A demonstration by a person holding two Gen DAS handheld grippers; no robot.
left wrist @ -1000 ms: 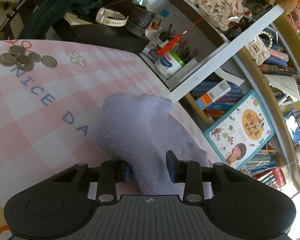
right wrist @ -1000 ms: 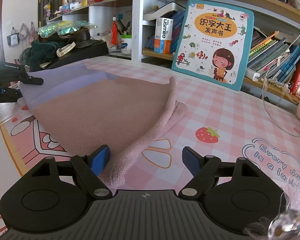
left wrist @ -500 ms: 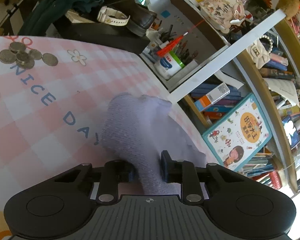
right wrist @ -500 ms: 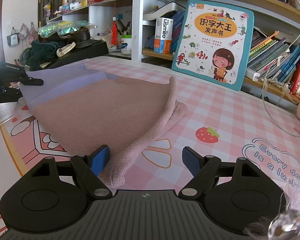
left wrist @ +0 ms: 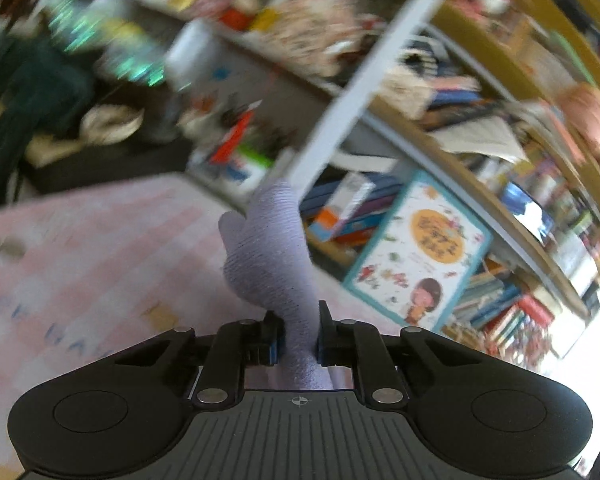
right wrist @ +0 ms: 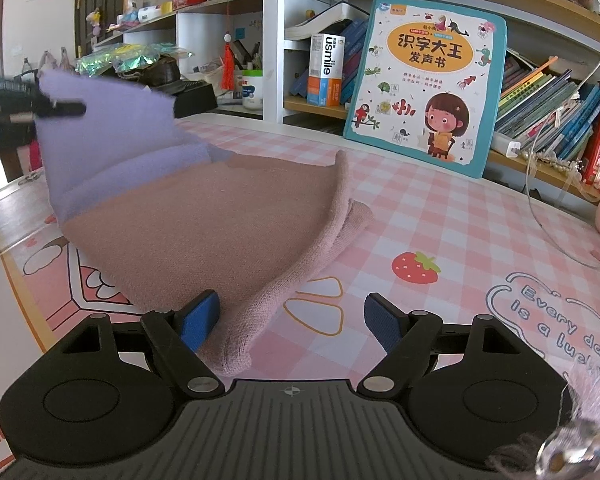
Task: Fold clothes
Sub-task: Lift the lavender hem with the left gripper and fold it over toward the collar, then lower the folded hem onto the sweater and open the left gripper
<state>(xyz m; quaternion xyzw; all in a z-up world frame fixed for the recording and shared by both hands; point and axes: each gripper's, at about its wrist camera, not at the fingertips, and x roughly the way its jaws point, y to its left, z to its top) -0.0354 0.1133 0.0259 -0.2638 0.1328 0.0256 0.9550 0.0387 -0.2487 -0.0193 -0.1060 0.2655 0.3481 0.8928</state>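
Two grippers: left gripper (left wrist: 299, 330) fingers closing, pinching lilac cloth (left wrist: 268, 256) corner; right gripper (right wrist: 292, 320) fingers spread over table (right wrist: 440, 216).

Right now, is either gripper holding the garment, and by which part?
The left gripper is closing on the garment's lilac end, pinched and raised off the table. The right gripper is open, holding nothing.

We look along each claw from its wrist, close over the pink checked surface (right wrist: 440, 216), both facing the bookshelf (right wrist: 540, 92); both views share the picture book (left wrist: 418, 254).
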